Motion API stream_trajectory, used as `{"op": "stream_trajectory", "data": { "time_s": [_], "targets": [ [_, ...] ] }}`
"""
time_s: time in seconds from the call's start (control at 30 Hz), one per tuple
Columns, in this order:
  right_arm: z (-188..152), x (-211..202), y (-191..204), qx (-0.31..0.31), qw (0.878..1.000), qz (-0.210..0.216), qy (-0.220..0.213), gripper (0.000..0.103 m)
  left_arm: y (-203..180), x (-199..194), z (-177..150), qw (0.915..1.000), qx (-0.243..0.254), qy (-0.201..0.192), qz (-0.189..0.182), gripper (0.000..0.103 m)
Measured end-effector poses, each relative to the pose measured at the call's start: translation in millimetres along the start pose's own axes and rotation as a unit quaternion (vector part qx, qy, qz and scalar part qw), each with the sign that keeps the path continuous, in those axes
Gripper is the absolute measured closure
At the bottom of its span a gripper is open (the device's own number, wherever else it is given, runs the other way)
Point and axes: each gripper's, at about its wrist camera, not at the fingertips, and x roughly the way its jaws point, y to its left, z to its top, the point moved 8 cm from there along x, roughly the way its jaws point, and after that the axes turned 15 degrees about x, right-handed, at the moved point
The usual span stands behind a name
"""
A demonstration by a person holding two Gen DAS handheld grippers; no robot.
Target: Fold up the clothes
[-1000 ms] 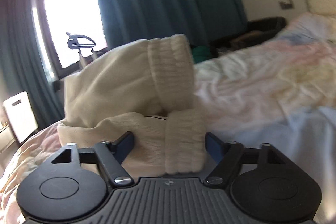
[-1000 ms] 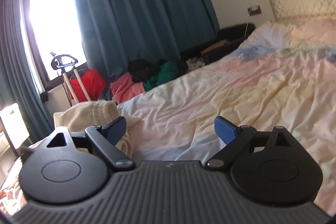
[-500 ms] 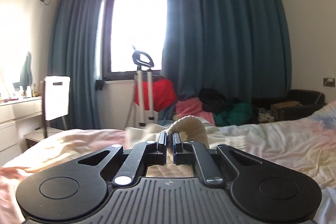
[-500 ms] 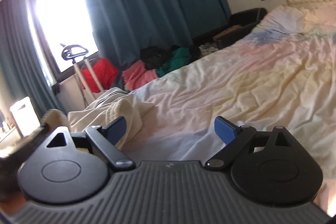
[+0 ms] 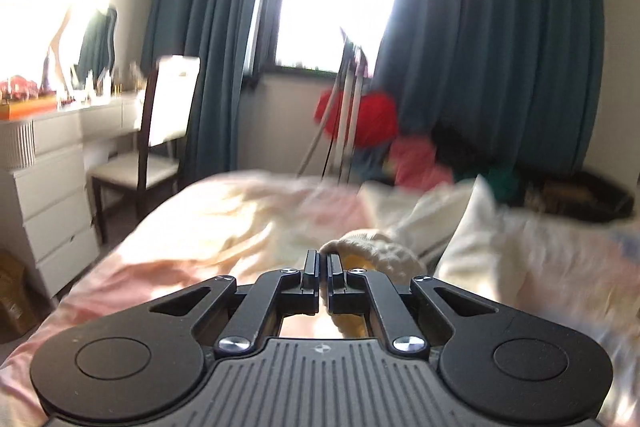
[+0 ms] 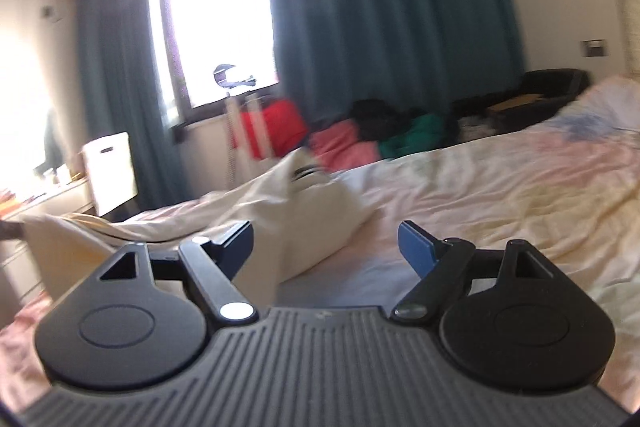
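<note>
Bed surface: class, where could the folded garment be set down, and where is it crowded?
The pastel bedsheet is bare to the right of the cream knit garment, toward the far pillow end. Another bare stretch lies left of the ribbed cuff pinched in the left gripper. The open right gripper holds nothing. Beyond the bed's far edge, the heap of coloured clothes is crowded.

One cream garment (image 6: 320, 211) (two hand-held grippers).
</note>
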Motion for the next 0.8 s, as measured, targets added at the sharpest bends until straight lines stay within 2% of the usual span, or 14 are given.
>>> {"op": "stream_trajectory", "data": {
  "time_s": [0.03, 0.1, 0.17, 0.27, 0.37, 0.5, 0.57, 0.6, 0.63, 0.7, 0.8],
  "targets": [
    [-5, -1, 7, -0.012, 1.000, 0.009, 0.007, 0.021, 9, 4, -14, 0.9999, -0.004, 0.010, 0.006, 0.103],
    [-14, -2, 21, -0.035, 0.999, 0.027, 0.021, 0.021, 23, 10, -27, 0.9998, -0.009, 0.014, 0.013, 0.103],
    [-31, 5, 33, -0.058, 0.996, 0.034, 0.064, 0.022, 40, 10, -32, 0.9995, -0.033, 0.003, 0.005, 0.102],
    [-57, 13, 49, -0.090, 0.987, 0.042, 0.127, 0.037, 53, 7, -32, 0.9962, -0.086, -0.005, -0.004, 0.102],
    [-78, 16, 63, -0.114, 0.978, 0.045, 0.171, 0.046, 58, -1, -35, 0.9924, -0.123, 0.000, -0.014, 0.097],
    [-94, 20, 76, -0.137, 0.969, 0.045, 0.202, 0.052, 47, 2, -43, 0.9897, -0.136, 0.027, -0.037, 0.087],
    [-102, 26, 79, -0.136, 0.966, 0.042, 0.217, 0.058, 42, 3, -43, 0.9872, -0.145, 0.032, -0.057, 0.076],
    [-106, 28, 80, -0.135, 0.965, 0.039, 0.221, 0.058, 40, 3, -43, 0.9859, -0.151, 0.032, -0.064, 0.066],
    [-109, 32, 78, -0.131, 0.966, 0.032, 0.222, 0.061, 39, 3, -43, 0.9845, -0.157, 0.030, -0.072, 0.059],
    [-114, 41, 73, -0.123, 0.967, 0.015, 0.221, 0.069, 36, 2, -43, 0.9810, -0.170, 0.025, -0.089, 0.055],
    [-110, 54, 65, -0.105, 0.973, -0.010, 0.205, 0.073, 31, 5, -47, 0.9716, -0.201, 0.026, -0.121, 0.045]
  ]
}}
